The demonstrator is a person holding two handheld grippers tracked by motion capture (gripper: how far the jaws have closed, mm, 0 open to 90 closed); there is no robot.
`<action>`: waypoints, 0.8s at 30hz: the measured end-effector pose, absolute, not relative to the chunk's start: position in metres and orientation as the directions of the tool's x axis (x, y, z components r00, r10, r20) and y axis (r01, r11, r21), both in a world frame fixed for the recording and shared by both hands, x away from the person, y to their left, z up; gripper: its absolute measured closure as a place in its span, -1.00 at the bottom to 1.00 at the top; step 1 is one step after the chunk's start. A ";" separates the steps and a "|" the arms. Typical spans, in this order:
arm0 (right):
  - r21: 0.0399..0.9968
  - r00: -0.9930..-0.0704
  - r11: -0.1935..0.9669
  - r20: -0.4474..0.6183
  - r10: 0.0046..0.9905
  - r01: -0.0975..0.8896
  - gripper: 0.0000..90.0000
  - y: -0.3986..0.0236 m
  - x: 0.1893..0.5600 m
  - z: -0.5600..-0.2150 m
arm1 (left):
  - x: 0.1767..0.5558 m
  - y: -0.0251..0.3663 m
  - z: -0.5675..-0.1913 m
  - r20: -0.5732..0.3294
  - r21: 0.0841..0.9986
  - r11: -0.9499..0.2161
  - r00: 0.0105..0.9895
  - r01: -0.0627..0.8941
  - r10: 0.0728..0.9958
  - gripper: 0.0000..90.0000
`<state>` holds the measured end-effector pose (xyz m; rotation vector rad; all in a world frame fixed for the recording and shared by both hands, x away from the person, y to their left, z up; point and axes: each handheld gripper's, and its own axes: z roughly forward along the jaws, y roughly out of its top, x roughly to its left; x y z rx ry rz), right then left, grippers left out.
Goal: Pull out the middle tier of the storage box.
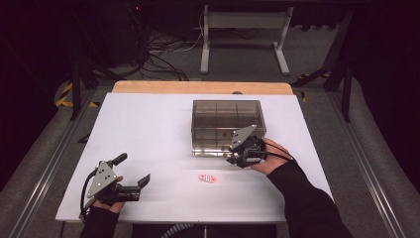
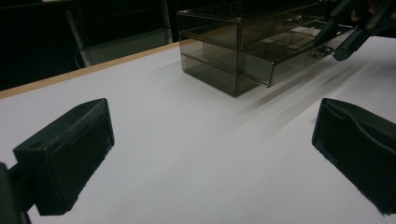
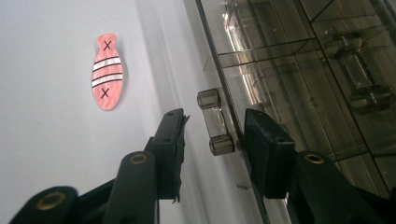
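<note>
Your right gripper (image 3: pixel 212 135) has its jaws open around the little drawer handle (image 3: pixel 215 122) on the clear box (image 1: pixel 225 124) near the bench's far right edge, not squeezing yet, so pulling now could slip off.

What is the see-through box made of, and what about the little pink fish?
The box looks like smoky clear plastic, probably acrylic: glossy, and you can see its dividers and drawer handle through it. The pink fish looks like a flat, thin cutout, perhaps paper or plastic sheet, with shiny pale stripes; which one I can't tell.
</note>
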<state>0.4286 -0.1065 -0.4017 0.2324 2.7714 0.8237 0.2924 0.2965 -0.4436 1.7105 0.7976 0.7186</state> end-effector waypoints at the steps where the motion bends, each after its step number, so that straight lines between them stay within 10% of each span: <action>1: 0.554 -0.956 0.828 -0.186 0.226 0.087 0.36 -0.107 0.427 -0.402 | 0.293 0.297 -0.444 0.080 0.964 -0.214 0.597 0.158 0.799 -1.00; 24: 0.557 -0.952 0.828 -0.211 0.221 0.068 0.54 -0.109 0.416 -0.404 | 0.293 0.296 -0.444 0.075 0.964 -0.210 0.596 0.160 0.800 -1.00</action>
